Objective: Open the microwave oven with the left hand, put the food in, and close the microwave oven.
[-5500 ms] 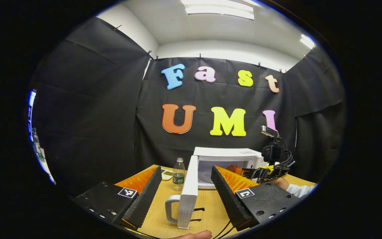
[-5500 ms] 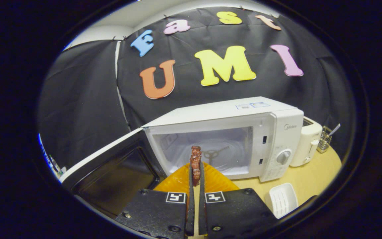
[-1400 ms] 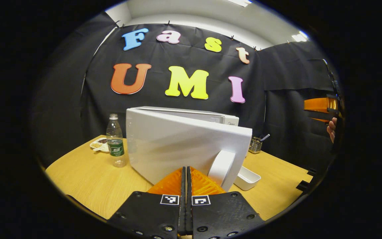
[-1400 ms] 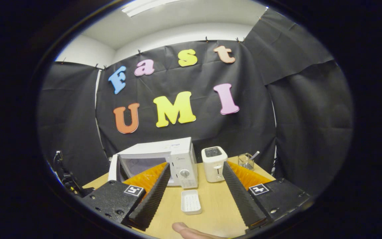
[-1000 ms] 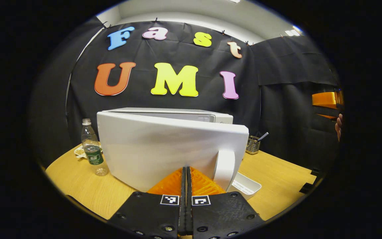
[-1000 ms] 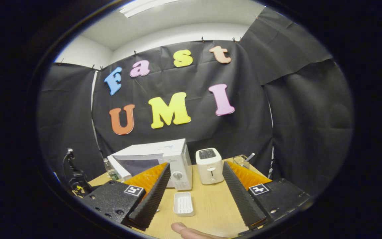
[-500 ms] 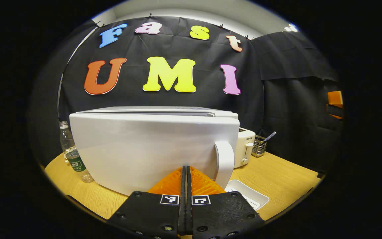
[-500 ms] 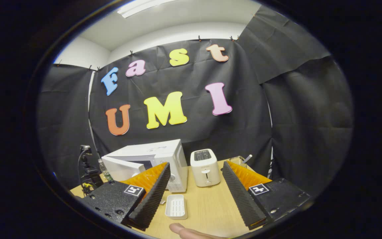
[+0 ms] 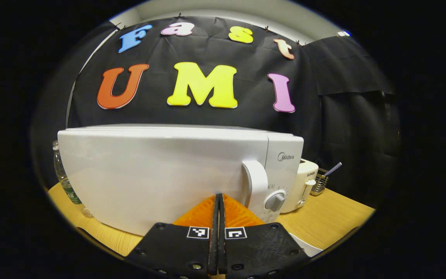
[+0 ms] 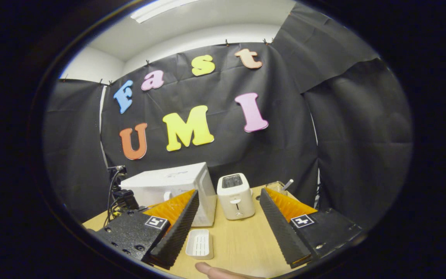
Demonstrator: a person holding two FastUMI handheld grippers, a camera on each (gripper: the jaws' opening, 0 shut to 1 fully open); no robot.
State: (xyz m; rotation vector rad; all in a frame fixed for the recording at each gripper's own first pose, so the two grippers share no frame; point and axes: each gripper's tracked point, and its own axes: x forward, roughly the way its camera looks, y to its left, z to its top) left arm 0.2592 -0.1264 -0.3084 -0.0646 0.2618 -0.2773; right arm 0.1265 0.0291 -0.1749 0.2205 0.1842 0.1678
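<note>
The white microwave stands on the wooden table with its door flat against the body, so the inside is hidden. My left gripper is shut with nothing between its fingers, and its tips rest against the door just left of the white handle. In the right gripper view the microwave sits farther off at the left, with the left gripper's camera rig beside it. My right gripper is open and empty, held back over the table.
A white toaster stands right of the microwave, with a wire utensil holder behind it. A small white tray lies on the table in front. A water bottle stands left of the microwave. A fingertip shows at the bottom edge.
The microwave door swung from wide open to fully against the body with my shut left gripper pressed on it. My right gripper let go of the food earlier and stays open, back from the oven.
</note>
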